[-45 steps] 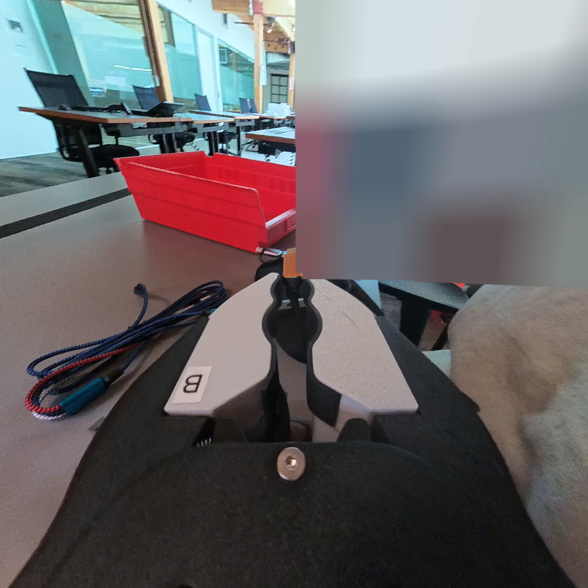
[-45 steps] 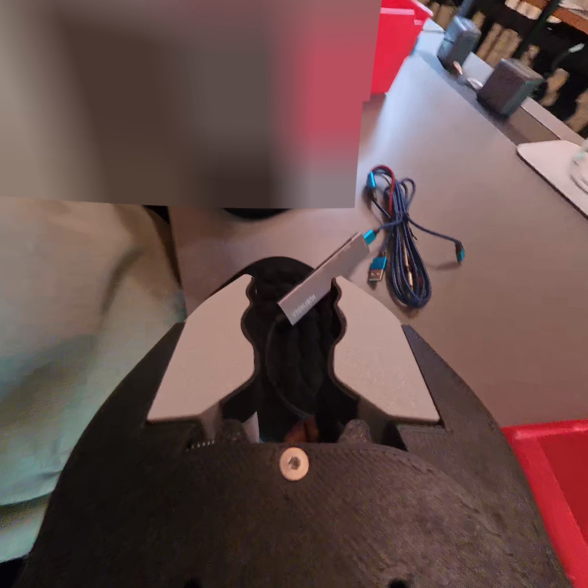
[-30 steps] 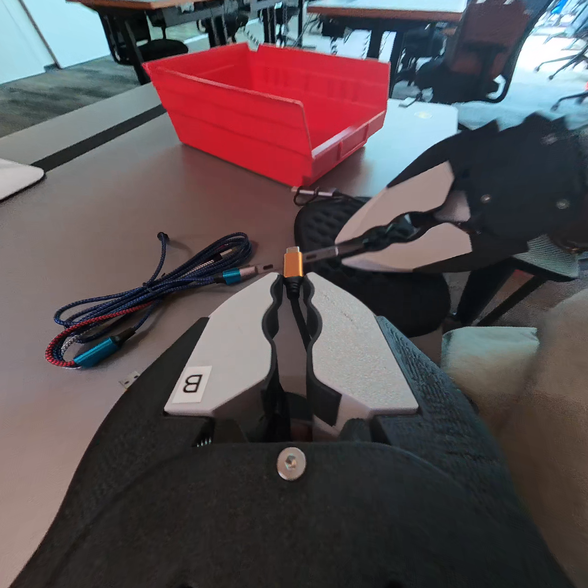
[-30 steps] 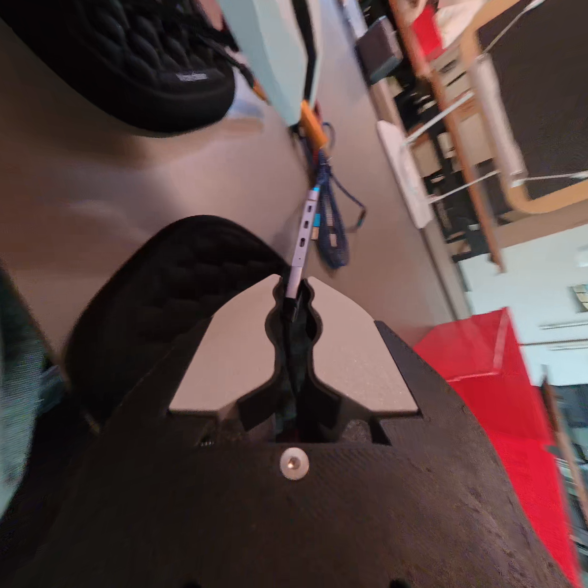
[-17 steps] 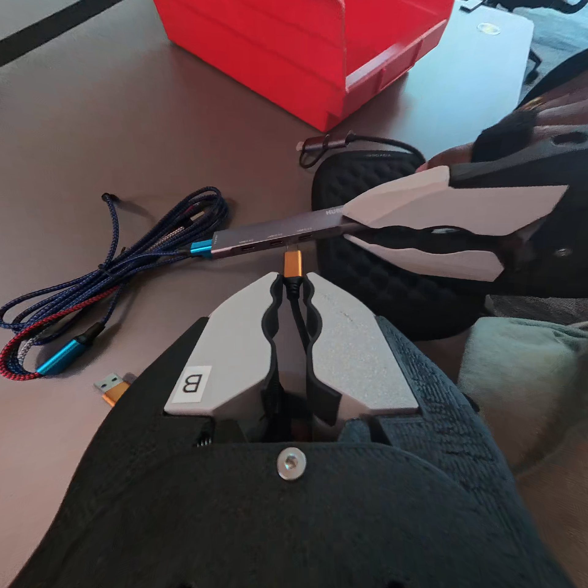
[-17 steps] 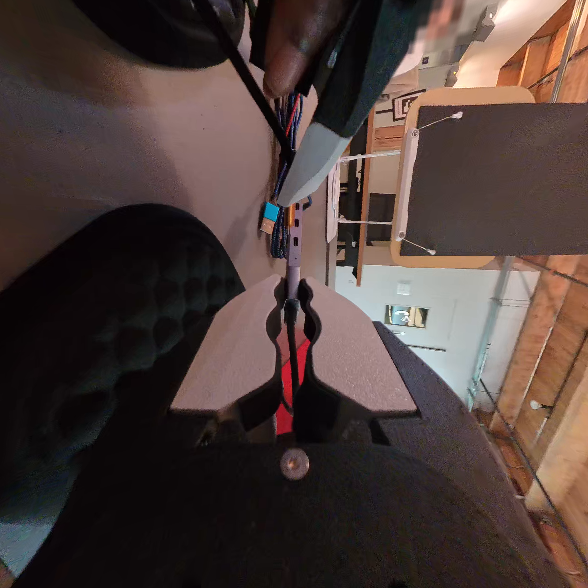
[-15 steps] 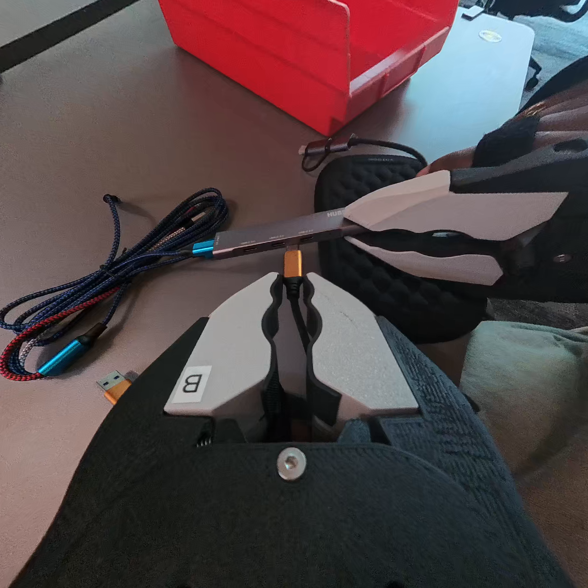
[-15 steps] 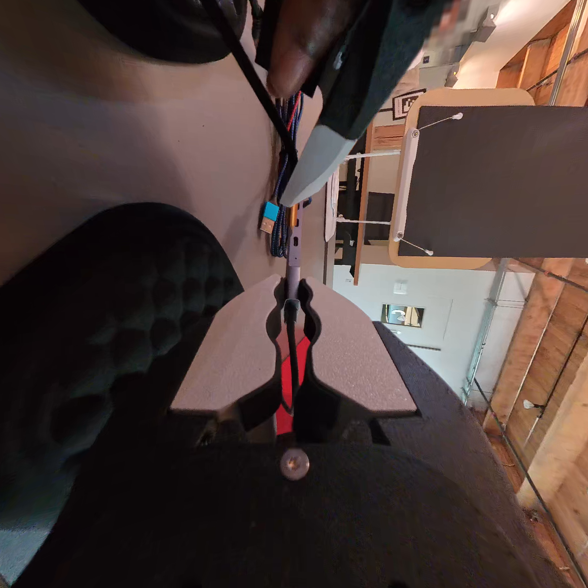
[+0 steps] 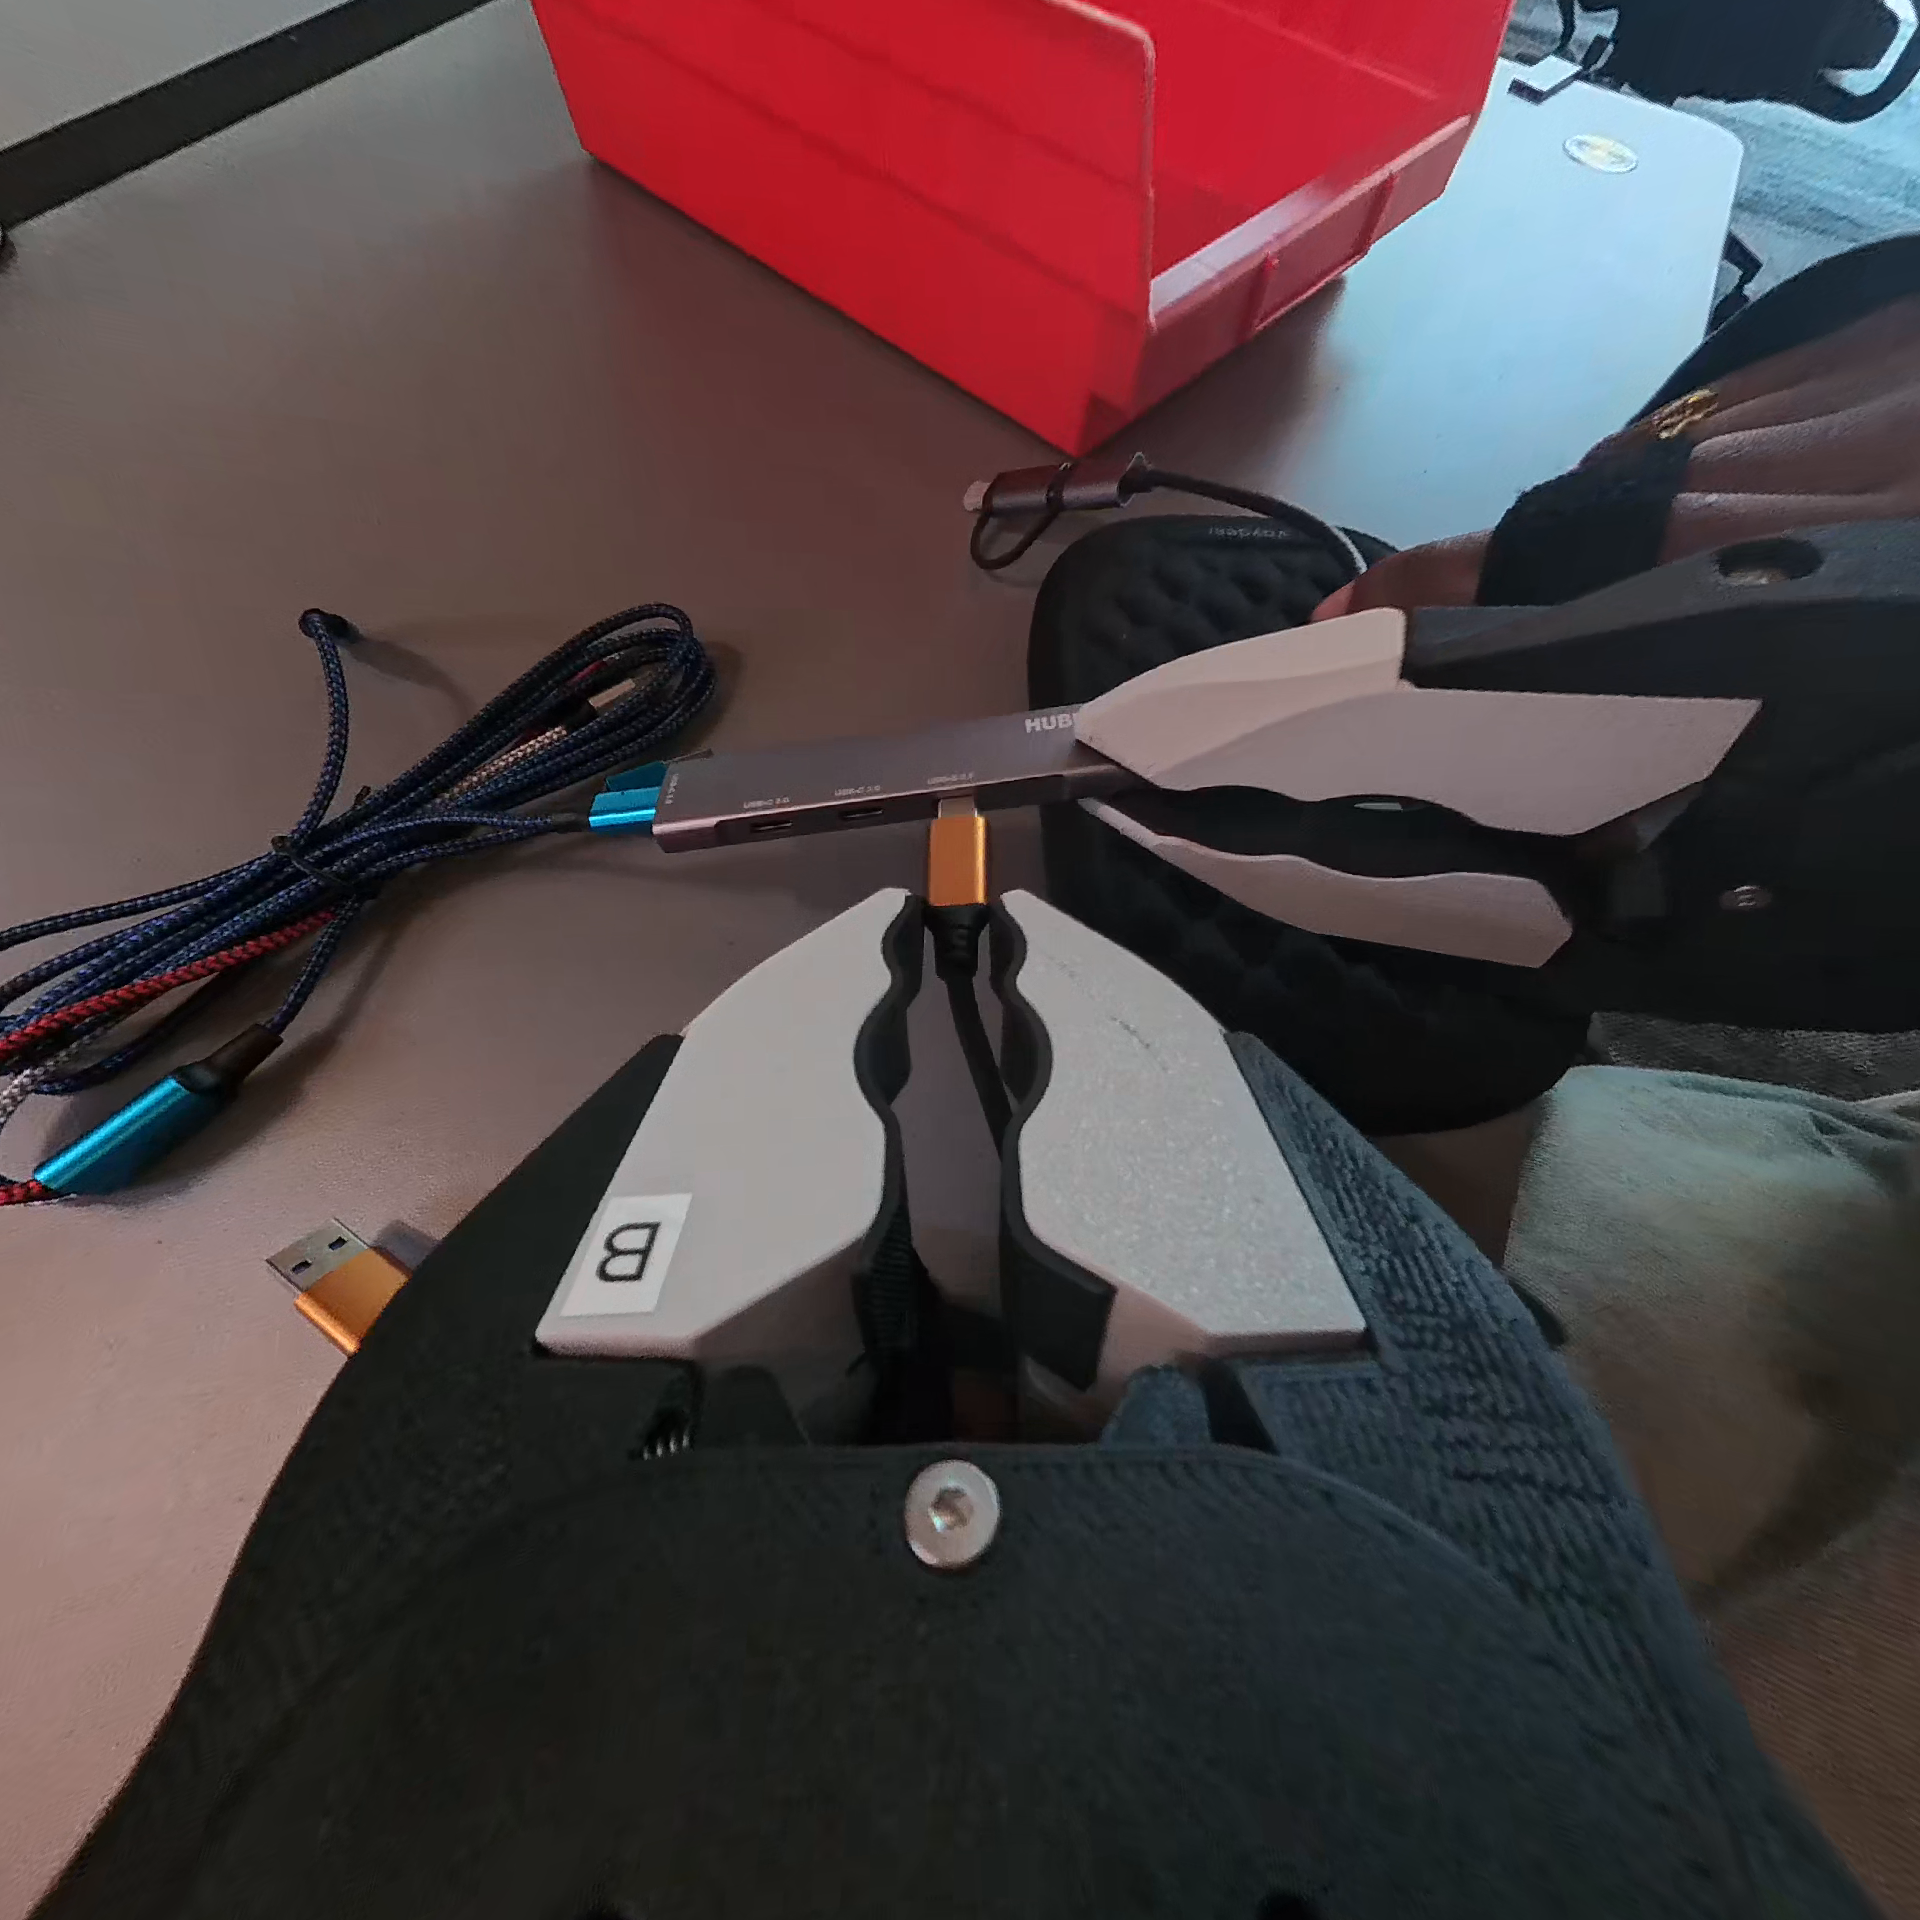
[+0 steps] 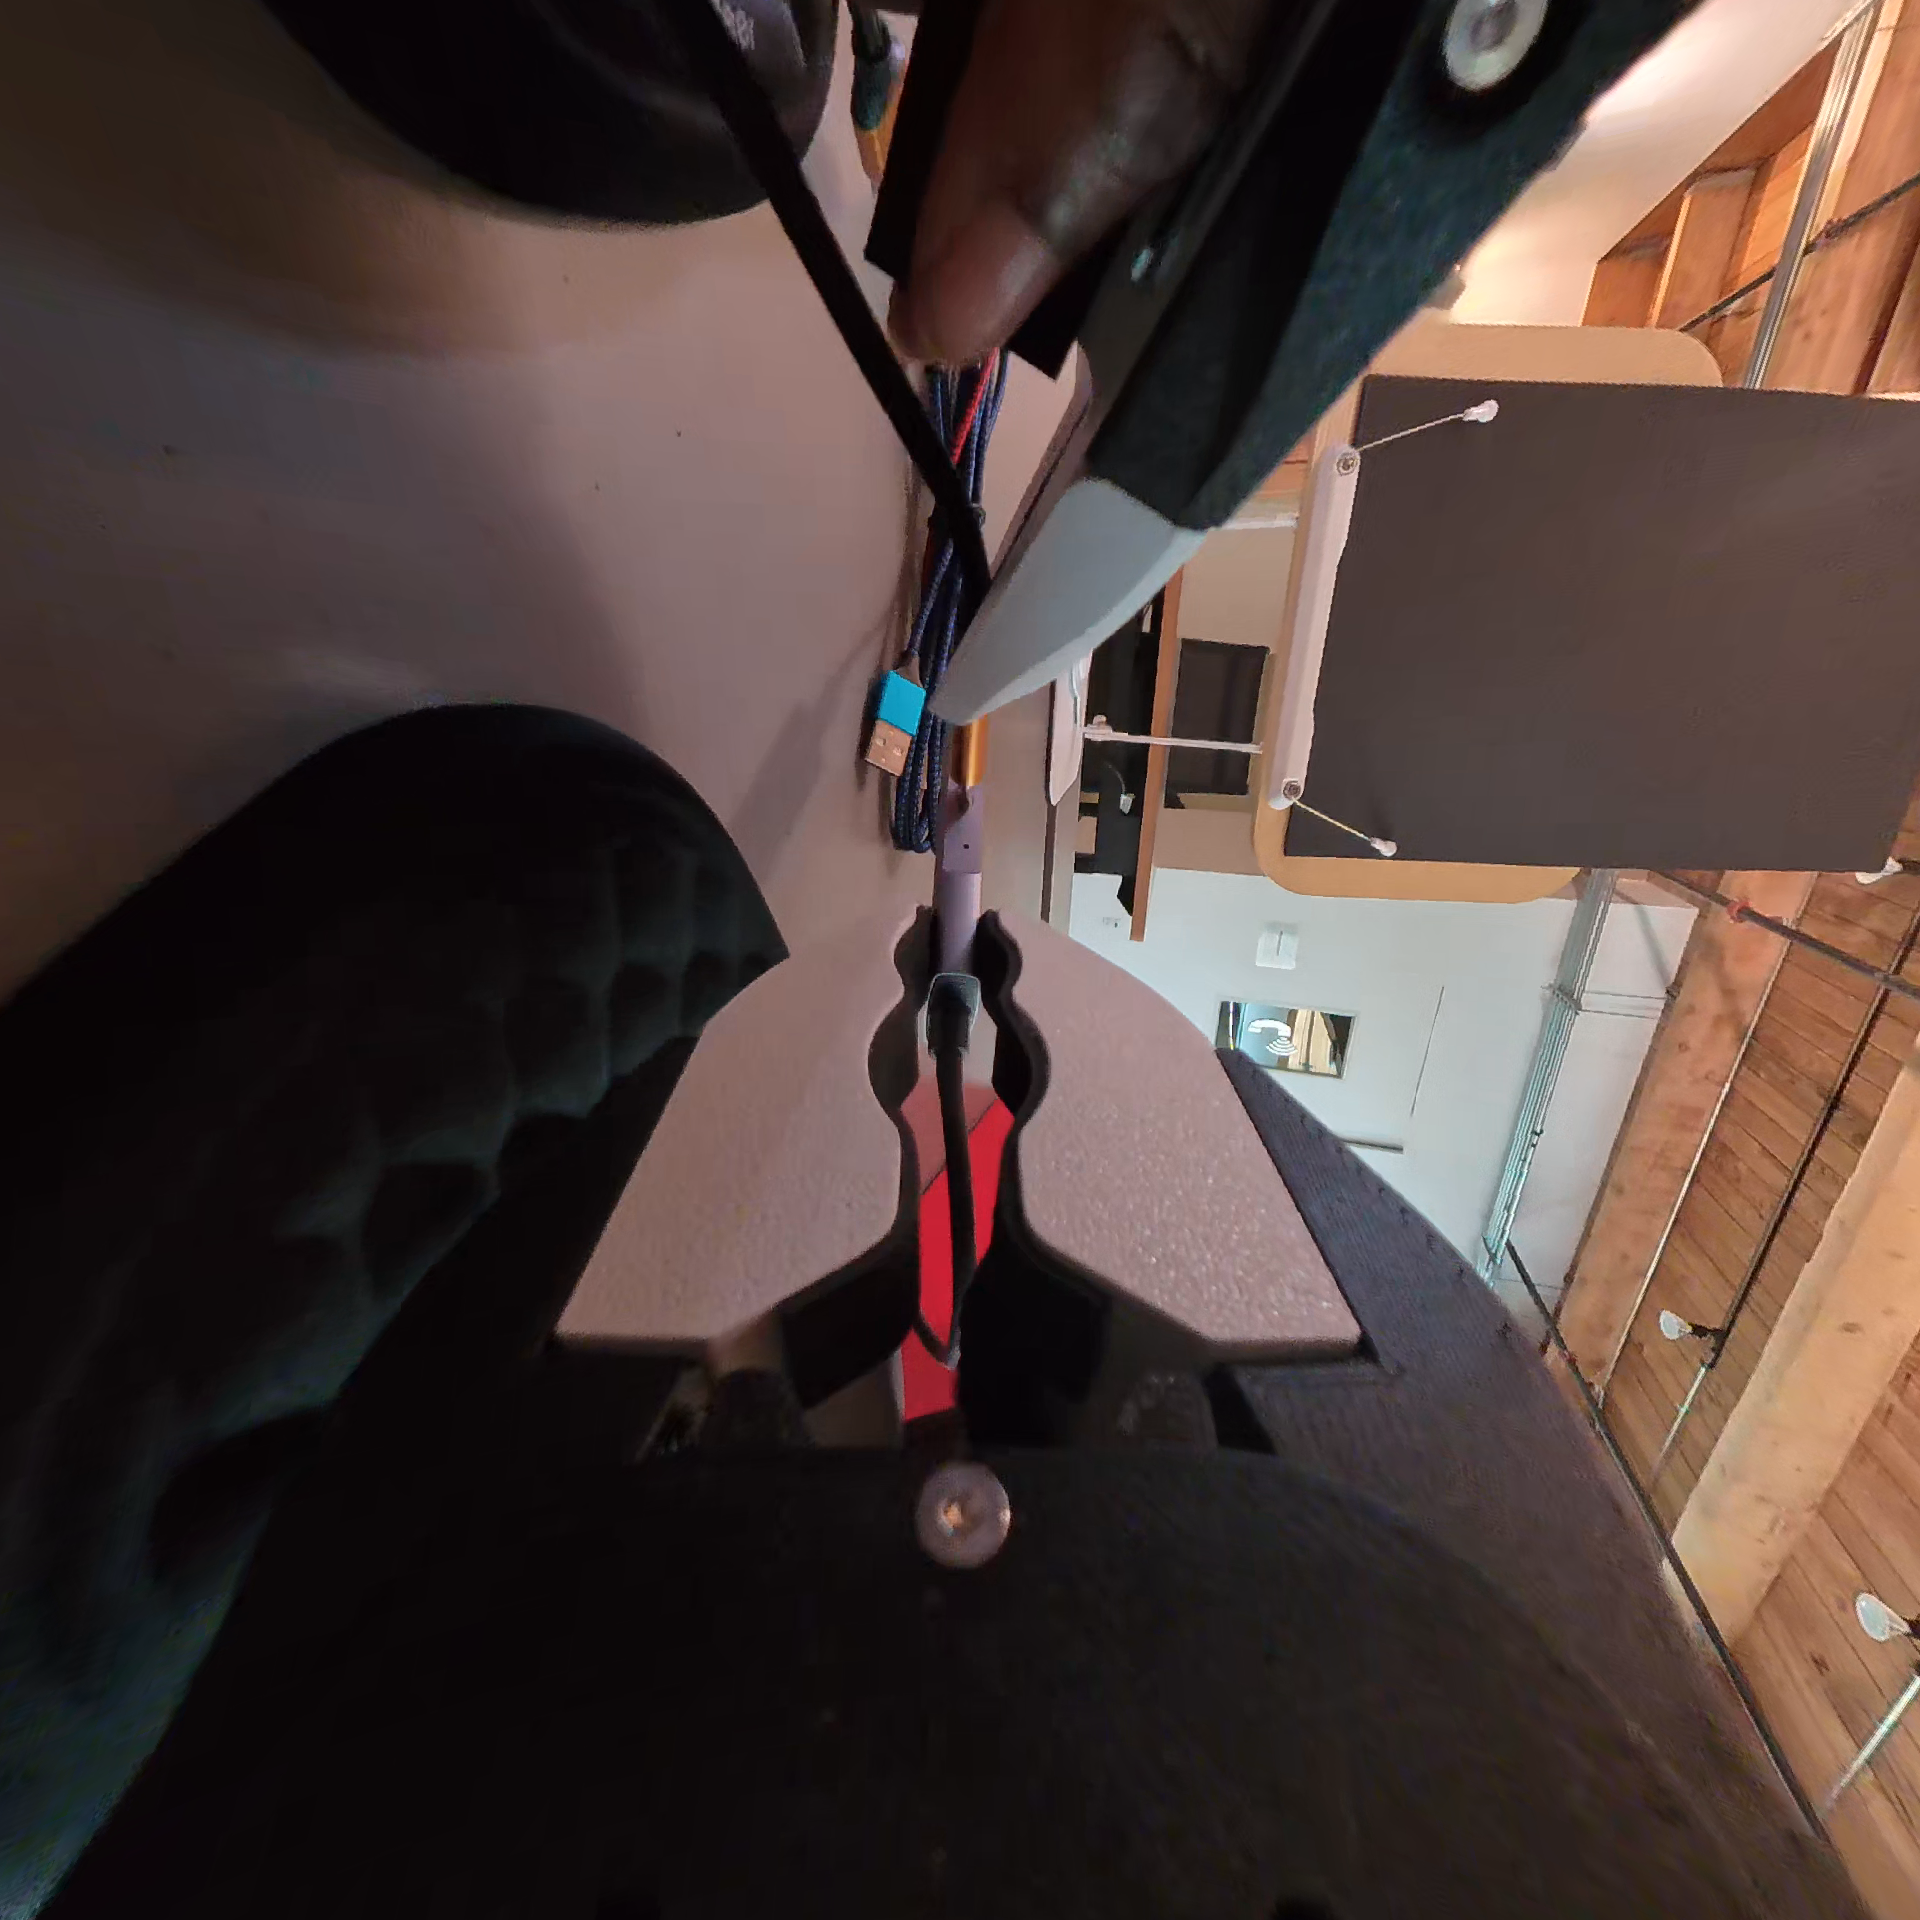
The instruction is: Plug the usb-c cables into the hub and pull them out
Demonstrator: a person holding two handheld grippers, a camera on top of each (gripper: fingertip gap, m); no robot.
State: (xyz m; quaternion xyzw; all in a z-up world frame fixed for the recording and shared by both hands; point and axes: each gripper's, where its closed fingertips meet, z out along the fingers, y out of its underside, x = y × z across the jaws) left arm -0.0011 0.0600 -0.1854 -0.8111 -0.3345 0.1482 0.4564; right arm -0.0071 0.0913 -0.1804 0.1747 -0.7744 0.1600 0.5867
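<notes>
A grey-brown tabletop is seen in an office room with timber-clad walls. Behind the hub a red bin stands; left of the hub, a bundle of braided cables lies. The hub is held above the table, its long axis level, its free end pointing toward the bundle. It is clamped by the right gripper. The orange usb-c plug, clamped in the left gripper, is seated in the port nearest the right gripper.

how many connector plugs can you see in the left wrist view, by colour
orange plugs: 2, the USB-C plug at the hub and a USB-A plug on the table
blue plugs: 2, one at the hub's end, one lying loose
total: 4
</notes>
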